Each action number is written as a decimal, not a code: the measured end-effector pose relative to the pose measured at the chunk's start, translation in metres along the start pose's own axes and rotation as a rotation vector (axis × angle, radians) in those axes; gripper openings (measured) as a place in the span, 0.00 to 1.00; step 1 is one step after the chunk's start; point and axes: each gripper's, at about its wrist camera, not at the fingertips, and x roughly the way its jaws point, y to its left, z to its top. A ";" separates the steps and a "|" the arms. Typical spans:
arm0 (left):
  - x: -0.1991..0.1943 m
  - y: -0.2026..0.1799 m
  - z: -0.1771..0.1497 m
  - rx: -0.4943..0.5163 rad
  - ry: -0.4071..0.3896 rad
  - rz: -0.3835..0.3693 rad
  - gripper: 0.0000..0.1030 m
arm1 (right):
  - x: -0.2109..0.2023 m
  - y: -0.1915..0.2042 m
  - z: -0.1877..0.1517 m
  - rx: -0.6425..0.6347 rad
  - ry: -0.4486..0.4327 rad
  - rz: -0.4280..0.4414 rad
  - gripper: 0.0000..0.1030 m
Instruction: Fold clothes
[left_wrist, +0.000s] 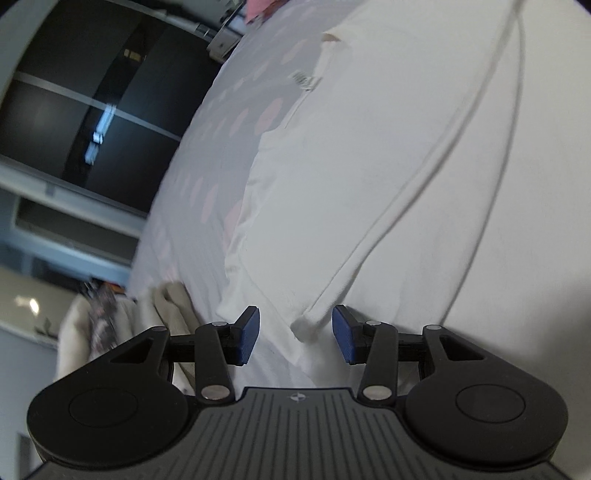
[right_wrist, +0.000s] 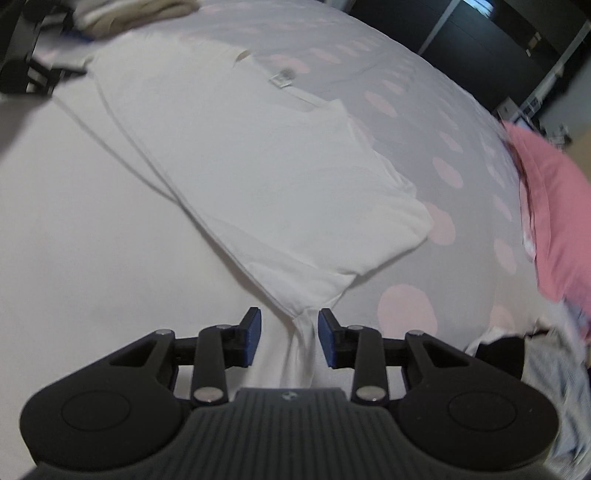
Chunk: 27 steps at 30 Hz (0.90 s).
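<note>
A white T-shirt (left_wrist: 369, 166) (right_wrist: 277, 166) lies spread on a bed, with its neck label (left_wrist: 304, 79) (right_wrist: 280, 78) showing. My left gripper (left_wrist: 295, 334) is low over one folded edge. The rolled corner of that fold (left_wrist: 306, 325) sits between the blue pads (left_wrist: 247, 338), with a gap on each side. My right gripper (right_wrist: 290, 339) hovers at the shirt's sleeve corner. A raised ridge of white cloth (right_wrist: 301, 332) runs between its pads (right_wrist: 327, 341), which do not press on it.
The bed sheet (left_wrist: 221, 147) (right_wrist: 424, 110) is grey with pink dots. A pink garment (right_wrist: 554, 206) lies at the right, beige clothes (left_wrist: 166, 306) (right_wrist: 147, 11) at the bed's edge, and more laundry (right_wrist: 546, 369) at lower right. Dark cabinet doors (left_wrist: 74, 110) stand beyond.
</note>
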 end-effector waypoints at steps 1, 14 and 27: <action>0.001 -0.004 0.000 0.017 -0.003 0.015 0.41 | 0.001 0.002 0.000 -0.024 0.001 -0.012 0.36; 0.008 -0.003 0.016 -0.051 -0.004 -0.003 0.03 | 0.006 0.036 -0.008 -0.340 -0.057 -0.167 0.33; -0.041 0.011 0.021 -0.047 -0.011 -0.011 0.00 | -0.011 0.009 -0.002 -0.162 -0.011 -0.194 0.08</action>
